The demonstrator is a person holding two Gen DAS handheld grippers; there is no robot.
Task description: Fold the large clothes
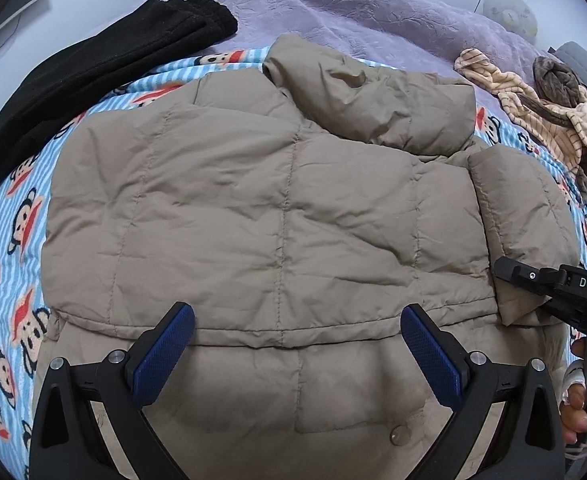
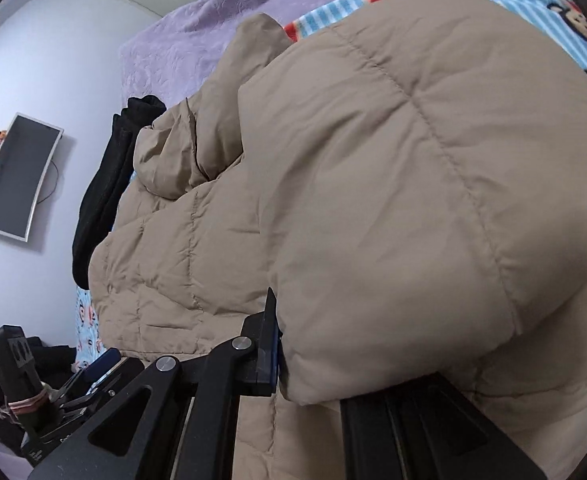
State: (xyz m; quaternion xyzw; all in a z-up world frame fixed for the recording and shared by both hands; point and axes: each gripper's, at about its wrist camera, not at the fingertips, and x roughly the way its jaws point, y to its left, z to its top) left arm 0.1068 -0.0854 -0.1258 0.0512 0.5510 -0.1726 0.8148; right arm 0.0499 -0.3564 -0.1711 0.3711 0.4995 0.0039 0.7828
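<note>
Mid-fold: right sleeve of the tan puffer jacket being brought in.

We see the puffer jacket [image 1: 277, 200] lying back-up across the monkey-print blanket [image 1: 9, 240] on the bed, collar [image 1: 365, 100] at the far side, hem near us. Our left gripper [image 1: 297, 336] hovers over the near hem with its blue pads [image 1: 165, 356] wide apart, holding nothing. Our right gripper [image 2: 309, 356] is clamped on the cuff end of the right sleeve [image 2: 413, 200], which bulges up on the jacket's right side. We judge the next move calls for laying that sleeve flat across the back, then the left claw taking the hem to fold it toward the collar. Black trousers [image 1: 93, 76] lie far left, well apart; striped clothes [image 1: 553, 120] far right.
</note>
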